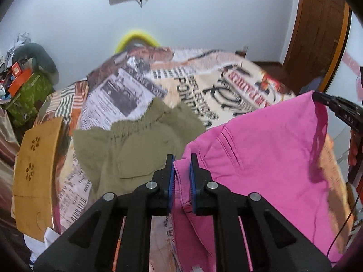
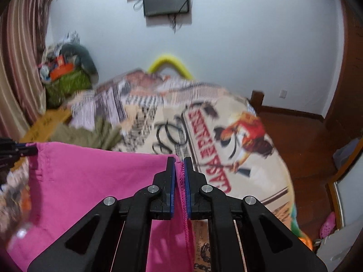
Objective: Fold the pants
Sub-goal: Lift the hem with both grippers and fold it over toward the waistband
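Pink pants (image 1: 261, 140) hang in the air over the bed (image 1: 238, 79), low in both views. My left fingers (image 1: 182, 176) and right fingers (image 2: 179, 179) are clamped on the top edge. No fold yet; all folding is left. Green pants (image 1: 140, 145) wait. The bed cover's big letters are too blurry to read.

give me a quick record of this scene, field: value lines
setting: bed with a printed cover
held item: pink pants, lifted and stretched between both grippers
left gripper: shut on one edge of the pink pants
right gripper: shut on the opposite stitched edge
other clothing: olive pants lying on the bed
wall: dark screen
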A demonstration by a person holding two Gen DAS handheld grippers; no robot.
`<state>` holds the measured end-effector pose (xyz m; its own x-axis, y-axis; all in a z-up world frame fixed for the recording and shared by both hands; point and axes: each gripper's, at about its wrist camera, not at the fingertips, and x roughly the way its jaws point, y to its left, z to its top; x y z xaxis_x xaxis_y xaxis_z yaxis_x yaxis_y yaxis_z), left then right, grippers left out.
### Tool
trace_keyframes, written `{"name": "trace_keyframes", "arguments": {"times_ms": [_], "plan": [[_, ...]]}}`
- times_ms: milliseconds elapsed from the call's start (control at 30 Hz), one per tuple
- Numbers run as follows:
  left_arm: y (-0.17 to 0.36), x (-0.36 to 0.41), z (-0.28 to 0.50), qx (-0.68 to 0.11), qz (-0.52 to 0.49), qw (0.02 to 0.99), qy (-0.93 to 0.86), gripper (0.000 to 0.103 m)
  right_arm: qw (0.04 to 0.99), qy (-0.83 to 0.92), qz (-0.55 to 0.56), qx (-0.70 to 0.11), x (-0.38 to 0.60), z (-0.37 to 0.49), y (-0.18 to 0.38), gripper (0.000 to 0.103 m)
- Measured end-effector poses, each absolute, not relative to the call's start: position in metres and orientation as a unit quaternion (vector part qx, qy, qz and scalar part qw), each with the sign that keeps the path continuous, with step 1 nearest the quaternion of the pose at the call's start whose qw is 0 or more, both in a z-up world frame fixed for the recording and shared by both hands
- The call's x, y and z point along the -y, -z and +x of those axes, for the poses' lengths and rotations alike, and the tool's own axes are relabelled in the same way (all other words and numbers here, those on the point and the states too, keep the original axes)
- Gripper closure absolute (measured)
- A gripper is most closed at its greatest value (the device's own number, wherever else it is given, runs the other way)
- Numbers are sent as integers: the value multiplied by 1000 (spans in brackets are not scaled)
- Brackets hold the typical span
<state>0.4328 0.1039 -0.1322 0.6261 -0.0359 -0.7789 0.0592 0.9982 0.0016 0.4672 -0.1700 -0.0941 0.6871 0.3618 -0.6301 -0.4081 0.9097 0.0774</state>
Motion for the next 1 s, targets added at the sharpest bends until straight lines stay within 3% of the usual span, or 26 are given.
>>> {"name": "trace_keyframes", "arguments": {"times_ms": [333, 1000], "plan": [[106, -88, 357, -426, 29, 903, 42, 91, 917, -230, -22, -327, 191, 384, 61, 97], [157, -78, 217, -463, 19, 885, 41, 92, 894, -240, -16, -377, 201, 229, 101, 97]]}}
